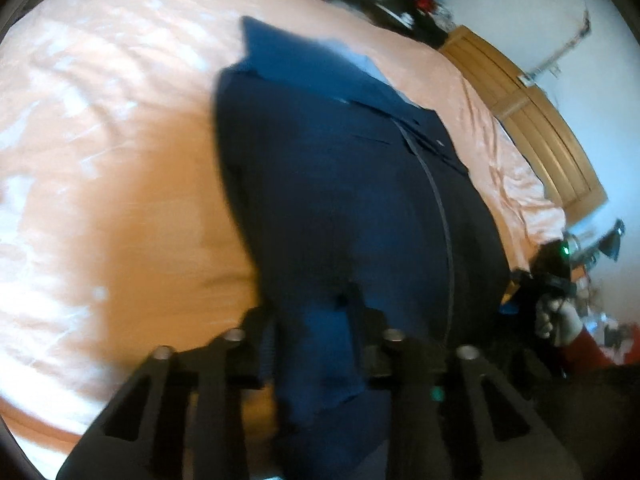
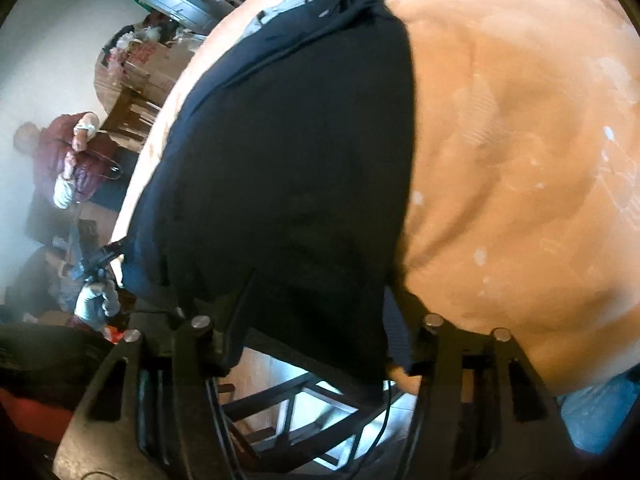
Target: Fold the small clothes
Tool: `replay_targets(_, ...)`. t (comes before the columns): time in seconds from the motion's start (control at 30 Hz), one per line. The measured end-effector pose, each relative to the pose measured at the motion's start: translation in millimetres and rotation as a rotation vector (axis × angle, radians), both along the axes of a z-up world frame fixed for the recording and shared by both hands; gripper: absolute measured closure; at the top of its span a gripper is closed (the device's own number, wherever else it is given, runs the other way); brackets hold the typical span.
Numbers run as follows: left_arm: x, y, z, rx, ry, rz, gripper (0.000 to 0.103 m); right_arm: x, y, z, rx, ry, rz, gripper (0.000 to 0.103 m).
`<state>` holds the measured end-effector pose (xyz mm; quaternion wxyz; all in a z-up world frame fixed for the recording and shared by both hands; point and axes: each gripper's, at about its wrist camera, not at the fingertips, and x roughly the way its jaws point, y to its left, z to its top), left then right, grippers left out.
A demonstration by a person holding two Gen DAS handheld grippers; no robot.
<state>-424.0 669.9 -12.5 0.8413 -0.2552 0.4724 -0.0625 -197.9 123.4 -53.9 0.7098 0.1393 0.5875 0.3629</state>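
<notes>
Left gripper (image 1: pixel 312 320): one, nearest the lens; its two black fingers stand a little apart with a fold of the navy garment (image 1: pixel 340 184) pinched between them.
Right gripper (image 2: pixel 316 320): one; fingers spread wider, the garment's near hem draped over and between them; whether they clamp it I cannot tell.
Gloved hands: two, one in each view (image 1: pixel 558 320) (image 2: pixel 96 304), each holding the other gripper at the cloth's edge.
Garment: one, dark navy, stretched from the grippers away across the bed.
Surface: one peach bedsheet (image 1: pixel 120 184), wrinkled.
Room: a wooden headboard (image 1: pixel 540 120), white wall (image 1: pixel 520 12), clutter beyond; a second person in a maroon jacket (image 2: pixel 76 156) far left.
</notes>
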Motion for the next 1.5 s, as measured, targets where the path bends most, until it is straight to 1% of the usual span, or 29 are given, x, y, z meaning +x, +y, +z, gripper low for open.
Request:
replay_targets(0.07, -1, 0, -4, -0.02, 0.0, -0.006, 0.079, 0, 2, -2, 0.005, 0.004, 0.0, 0.046)
replay_targets(0.13, 1, -8, -3, -0.017, -0.001, -0.039, 0.064, -1, 5, -2, 0.004, 0.008, 0.007, 0.042)
replay_targets(0.2, 3, -19, -1, -0.011, 0.007, -0.081, 0.055, -5, 7, 1, 0.004, 0.018, 0.014, 0.04)
replay_targets(0.27, 3, -24, 0, 0.0, 0.015, -0.095, 0.052, -9, 7, 3, -0.002, 0.008, 0.021, 0.04)
replay_targets(0.33, 5, -20, -3, -0.032, 0.012, -0.08, 0.049, -6, 8, -3, 0.0, 0.019, 0.011, 0.04)
replay_targets(0.37, 9, -20, -5, -0.042, 0.012, -0.077, 0.049, -2, 11, -3, -0.002, 0.023, 0.009, 0.044)
replay_targets(0.4, 11, -20, -4, -0.056, 0.012, -0.071, 0.049, -1, 13, -1, -0.003, 0.026, 0.009, 0.063)
replay_targets(0.43, 13, -19, -3, -0.115, 0.01, -0.06, 0.051, -1, 13, 3, 0.008, 0.03, 0.01, 0.08)
replay_targets(0.47, 13, -19, -2, -0.16, 0.007, -0.06, 0.056, -3, 11, 10, 0.047, 0.026, 0.007, 0.093)
replay_targets(0.5, 12, -18, 2, -0.219, -0.001, -0.056, 0.073, -4, 6, 20, 0.098, 0.025, -0.003, 0.096)
replay_targets(0.53, 10, -14, 11, -0.309, -0.041, -0.04, 0.084, -5, 2, 29, 0.148, 0.024, -0.014, 0.096)
replay_targets(0.6, 11, -9, 31, -0.395, -0.116, -0.028, 0.086, -1, -4, 56, 0.277, 0.016, -0.027, 0.099)
replay_targets(0.7, 34, 3, 71, -0.491, -0.253, -0.02, 0.086, 26, -2, 90, 0.432, -0.008, -0.046, 0.1)
replay_targets(0.8, 84, 23, 101, -0.536, -0.357, 0.013, 0.086, 79, 13, 108, 0.484, -0.021, -0.086, 0.101)
replay_targets(0.83, 104, 33, 108, -0.542, -0.383, 0.041, 0.086, 100, 17, 110, 0.49, -0.027, -0.103, 0.101)
replay_targets(0.87, 127, 45, 112, -0.527, -0.4, 0.074, 0.086, 125, 21, 111, 0.492, -0.037, -0.127, 0.102)
replay_targets(0.97, 192, 78, 106, -0.483, -0.386, 0.181, 0.086, 205, 30, 102, 0.453, -0.026, -0.23, 0.103)
replay_targets(1.0, 210, 85, 101, -0.431, -0.357, 0.209, 0.086, 233, 33, 93, 0.42, -0.004, -0.263, 0.101)
replay_targets(1.03, 230, 93, 89, -0.386, -0.301, 0.234, 0.086, 254, 37, 85, 0.392, 0.014, -0.271, 0.101)
replay_targets(1.07, 245, 99, 75, -0.373, -0.239, 0.241, 0.086, 273, 41, 76, 0.355, 0.038, -0.268, 0.098)
replay_targets(1.13, 254, 99, 65, -0.28, -0.147, 0.239, 0.086, 277, 49, 75, 0.301, 0.042, -0.205, 0.088)
replay_targets(1.17, 249, 95, 67, -0.274, -0.144, 0.195, 0.086, 268, 54, 80, 0.292, 0.022, -0.126, 0.065)
replay_targets(1.2, 238, 89, 70, -0.27, -0.149, 0.156, 0.085, 258, 56, 82, 0.283, 0.014, -0.079, 0.038)
replay_targets(1.23, 224, 83, 74, -0.258, -0.148, 0.122, 0.076, 245, 56, 82, 0.257, 0.01, -0.04, 0.032)
replay_targets(1.27, 204, 80, 75, -0.255, -0.142, 0.095, 0.071, 230, 55, 79, 0.224, 0.004, -0.004, 0.03)
replay_targets(1.3, 181, 78, 75, -0.26, -0.137, 0.076, 0.06, 211, 51, 73, 0.189, 0.003, 0.014, 0.03)
replay_targets(1.33, 155, 76, 73, -0.265, -0.129, 0.067, 0.055, 193, 44, 67, 0.173, 0.018, 0.009, 0.03)
replay_targets(1.43, 89, 71, 58, -0.268, -0.072, 0.063, 0.054, 146, 10, 50, 0.197, 0.054, -0.052, 0.03)
replay_targets(1.5, 50, 64, 43, -0.261, -0.024, 0.068, 0.053, 109, -16, 31, 0.199, 0.097, -0.104, 0.03)
